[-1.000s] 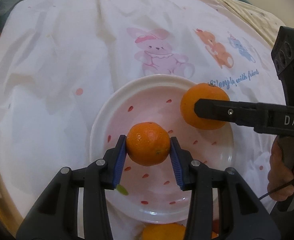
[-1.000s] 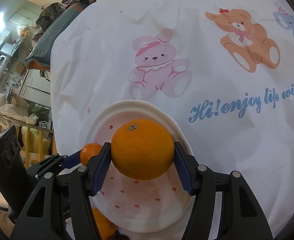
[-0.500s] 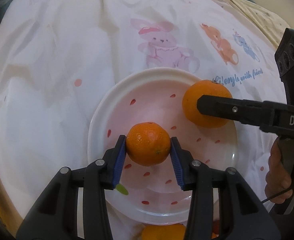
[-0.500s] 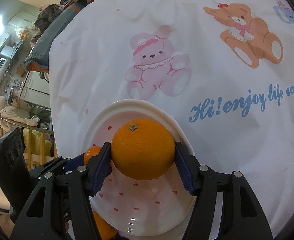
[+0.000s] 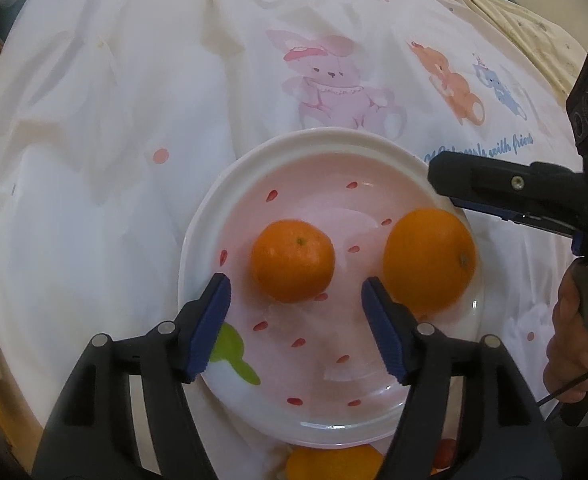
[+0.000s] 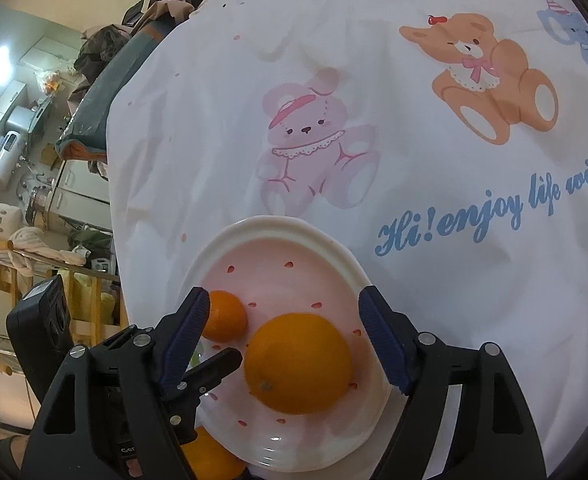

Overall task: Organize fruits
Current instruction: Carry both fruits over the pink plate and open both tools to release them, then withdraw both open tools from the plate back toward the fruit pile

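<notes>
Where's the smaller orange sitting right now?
In the left wrist view the smaller orange lies on the pink plate, near its middle, just ahead of the open left gripper, with the bigger orange to its right.

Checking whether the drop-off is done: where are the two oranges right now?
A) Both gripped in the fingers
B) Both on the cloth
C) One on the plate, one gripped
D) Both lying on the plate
D: the small orange and big orange rest on the plate, with both grippers' fingers spread apart and touching neither.
</notes>
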{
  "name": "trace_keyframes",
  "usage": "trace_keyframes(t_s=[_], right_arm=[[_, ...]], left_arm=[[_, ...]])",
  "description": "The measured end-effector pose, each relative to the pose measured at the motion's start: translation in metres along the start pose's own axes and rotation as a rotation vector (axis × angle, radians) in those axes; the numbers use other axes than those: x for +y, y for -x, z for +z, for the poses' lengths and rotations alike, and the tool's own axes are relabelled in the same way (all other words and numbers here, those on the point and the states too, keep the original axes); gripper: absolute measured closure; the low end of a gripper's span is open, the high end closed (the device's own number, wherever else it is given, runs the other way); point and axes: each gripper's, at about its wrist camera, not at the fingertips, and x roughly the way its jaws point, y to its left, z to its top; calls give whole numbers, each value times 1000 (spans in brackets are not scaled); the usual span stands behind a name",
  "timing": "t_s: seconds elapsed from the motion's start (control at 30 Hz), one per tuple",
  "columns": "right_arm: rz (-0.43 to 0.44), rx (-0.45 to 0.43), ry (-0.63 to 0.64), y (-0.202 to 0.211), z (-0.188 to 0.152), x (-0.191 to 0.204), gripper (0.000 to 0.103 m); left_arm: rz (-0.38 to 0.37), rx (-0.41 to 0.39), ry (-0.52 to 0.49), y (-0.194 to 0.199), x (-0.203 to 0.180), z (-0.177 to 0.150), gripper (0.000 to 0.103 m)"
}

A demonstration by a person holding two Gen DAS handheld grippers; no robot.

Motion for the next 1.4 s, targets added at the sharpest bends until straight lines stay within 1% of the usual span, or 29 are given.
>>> trace_keyframes(t_s=[0.2,0.47,0.53,0.6,0.67,0.73,0.83,0.97,1.03,1.07,1.17,1.3,1.4], right_arm=[[8,-23,-2,11,2,1,23],[-7,-49,-11,32,-9,3,23],[-12,-57,-8,38,-14,6,23],[-12,-55,2,45,-20,10,23],[-16,-64,23,53,-26,15,23],[-14,-89,32,64,-35,18,23],[-3,-99,27,75,-49,20,23],[-15,-110,35,88,-69,23,23],[-13,-110,26,93,-80,23,23],[-13,-108,23,96,-85,23,23],[-30,-95,20,101,-103,22,23],[-42,-99,2,114,-130,18,23],[-56,-102,-18,118,-146,16,23]], left_arm=[[-9,-8,25,5,5,1,38],[-12,-60,42,32,1,-4,38],[7,-69,47,40,0,-9,38],[28,-71,31,48,-2,-14,38],[56,-97,11,63,-6,-22,38],[72,-114,19,75,-5,-29,38],[66,-132,70,94,-1,-43,38],[44,-150,118,112,2,-63,38],[44,-145,134,114,1,-72,38],[39,-130,143,114,1,-78,38],[3,-118,186,115,4,-95,38],[-2,-142,213,118,8,-106,38],[-17,-153,270,118,21,-113,38]])
